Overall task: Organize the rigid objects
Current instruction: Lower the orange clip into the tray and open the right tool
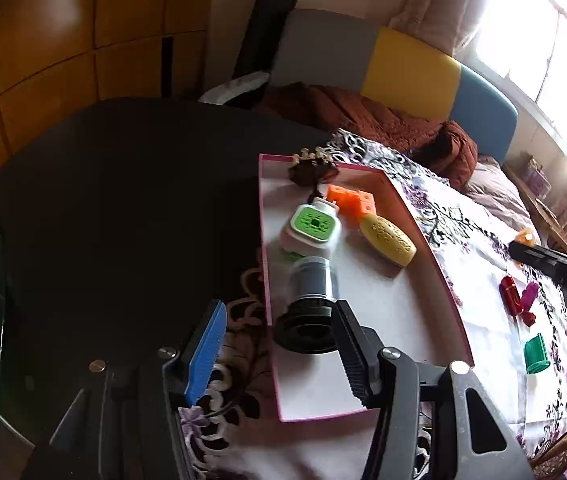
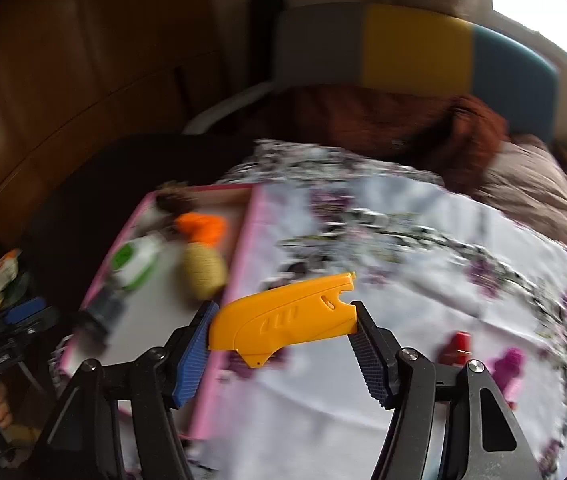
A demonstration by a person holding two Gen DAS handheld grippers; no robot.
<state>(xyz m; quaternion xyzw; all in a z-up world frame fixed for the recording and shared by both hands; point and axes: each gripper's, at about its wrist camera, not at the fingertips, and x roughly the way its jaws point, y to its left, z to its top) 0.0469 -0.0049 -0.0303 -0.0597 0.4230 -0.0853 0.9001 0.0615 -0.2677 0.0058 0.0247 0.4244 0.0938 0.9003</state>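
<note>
A pink-rimmed white tray [image 1: 423, 240] holds a dark cylinder with a black cap [image 1: 309, 304], a green-and-white plug [image 1: 311, 228], an orange block [image 1: 349, 200], a yellow oval [image 1: 387, 240] and a dark hair clip [image 1: 311, 168]. My left gripper [image 1: 279, 344] is open above the tray's near left edge, the cylinder lying just beyond its fingers. My right gripper [image 2: 283, 340] is shut on a yellow plastic piece [image 2: 287, 316], held above the floral cloth right of the tray [image 2: 239, 264]. Its arm shows in the left wrist view [image 1: 555, 268].
On the floral cloth [image 1: 483, 280] right of the tray lie a red piece [image 1: 511, 296], a magenta piece [image 1: 529, 294] and a green piece [image 1: 536, 354]. A dark round table [image 1: 123, 200] lies left. A bed with a brown blanket [image 1: 383, 128] is behind.
</note>
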